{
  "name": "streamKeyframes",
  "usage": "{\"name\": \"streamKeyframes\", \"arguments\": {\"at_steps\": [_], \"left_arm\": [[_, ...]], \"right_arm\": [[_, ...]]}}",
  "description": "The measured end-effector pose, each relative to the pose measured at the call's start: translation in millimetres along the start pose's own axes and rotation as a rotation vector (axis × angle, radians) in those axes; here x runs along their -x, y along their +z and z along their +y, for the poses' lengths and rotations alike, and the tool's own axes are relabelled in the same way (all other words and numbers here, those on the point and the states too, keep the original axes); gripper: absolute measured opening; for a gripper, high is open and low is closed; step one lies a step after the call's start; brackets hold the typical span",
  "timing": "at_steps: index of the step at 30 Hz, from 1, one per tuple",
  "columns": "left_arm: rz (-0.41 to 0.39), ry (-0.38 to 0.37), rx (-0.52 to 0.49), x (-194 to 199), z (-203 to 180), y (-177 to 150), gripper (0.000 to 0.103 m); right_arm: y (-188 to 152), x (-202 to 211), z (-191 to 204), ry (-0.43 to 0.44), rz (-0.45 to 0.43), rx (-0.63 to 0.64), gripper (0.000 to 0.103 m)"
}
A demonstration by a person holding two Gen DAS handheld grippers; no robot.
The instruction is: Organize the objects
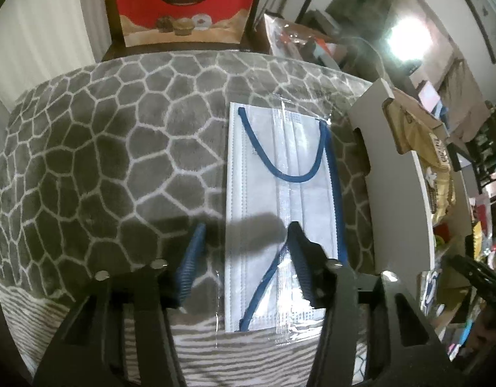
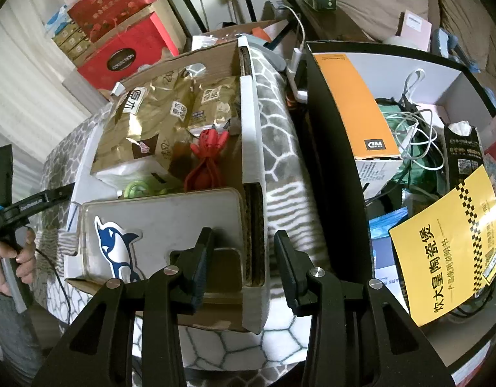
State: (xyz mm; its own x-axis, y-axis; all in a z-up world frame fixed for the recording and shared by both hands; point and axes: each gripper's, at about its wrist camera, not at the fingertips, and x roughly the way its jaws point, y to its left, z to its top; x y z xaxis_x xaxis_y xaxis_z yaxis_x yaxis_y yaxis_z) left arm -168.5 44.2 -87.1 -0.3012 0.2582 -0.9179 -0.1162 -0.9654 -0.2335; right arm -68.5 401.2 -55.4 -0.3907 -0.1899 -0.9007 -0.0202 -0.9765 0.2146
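Face mask (image 1: 280, 174) in clear wrap lies flat on the grey blanket (image 1: 96, 148) beside a white box (image 1: 393, 174); the left gripper (image 1: 244, 238), spread, straddles its edge. Slick film could slip free.

We see a red chocolate box (image 1: 183, 3) standing upright beyond the grey patterned blanket (image 1: 86, 148). Stacked red cartons (image 2: 119, 32) sit against the white curtain (image 2: 25, 90).

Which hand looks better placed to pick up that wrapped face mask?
Left. The left gripper hangs open right over the mask on the blanket. The right gripper is over the box instead.
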Motion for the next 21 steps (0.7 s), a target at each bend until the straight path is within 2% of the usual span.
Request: {"name": "streamKeyframes", "arguments": {"at_steps": [5,11,21], "left_arm": [[-0.012,0.006,-0.007,1,0,-1,0.018],[-0.034,-0.014,-0.012,4,-2,-2,0.002],[-0.107,-0.200,0.000,51,-8,3,0.001]], "right_arm": [[0,0,2,-0.006,-0.002,0.004,0.040],[0,0,2,-0.011,-0.004,0.008,0.040],[0,0,2,-0.010,-0.004,0.007,0.040]]}}
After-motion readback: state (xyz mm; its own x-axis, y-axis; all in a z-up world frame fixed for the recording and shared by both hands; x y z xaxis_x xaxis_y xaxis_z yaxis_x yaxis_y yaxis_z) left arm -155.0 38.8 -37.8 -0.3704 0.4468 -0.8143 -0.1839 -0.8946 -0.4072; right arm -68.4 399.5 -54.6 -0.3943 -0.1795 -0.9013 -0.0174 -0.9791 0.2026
